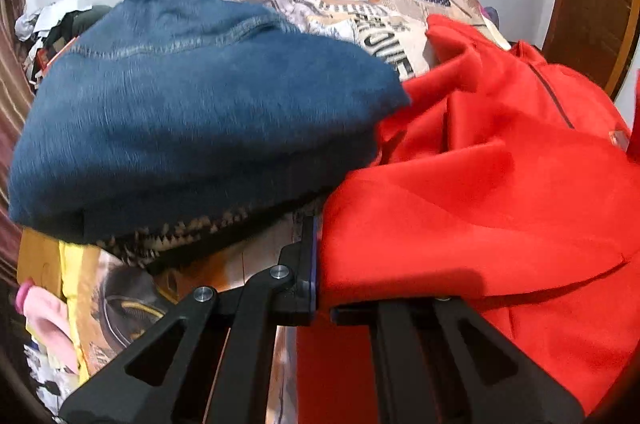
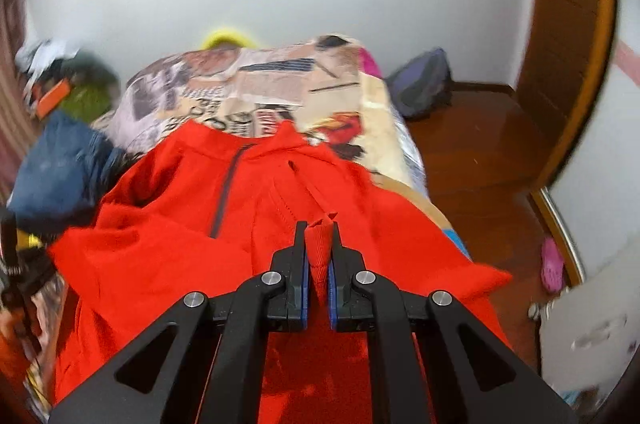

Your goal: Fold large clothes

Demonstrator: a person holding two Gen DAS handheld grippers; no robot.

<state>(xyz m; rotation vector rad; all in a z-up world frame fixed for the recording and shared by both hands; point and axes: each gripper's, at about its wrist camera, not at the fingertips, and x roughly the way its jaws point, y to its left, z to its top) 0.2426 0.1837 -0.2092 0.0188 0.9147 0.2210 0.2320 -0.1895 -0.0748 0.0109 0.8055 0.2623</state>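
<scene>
Right gripper [image 2: 318,252] pinches a bunched red edge; left gripper [image 1: 318,264] clamps red cloth too. Red jacket [image 2: 192,224] lies rumpled on the bed [image 2: 280,80], beside jeans [image 1: 192,112]. No fold made yet; all remains.

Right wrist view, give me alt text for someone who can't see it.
The right gripper is shut on a ribbed fold of a red hooded top spread over a bed with a printed cover. A blue garment lies at left, a backpack on the wooden floor beyond.
</scene>
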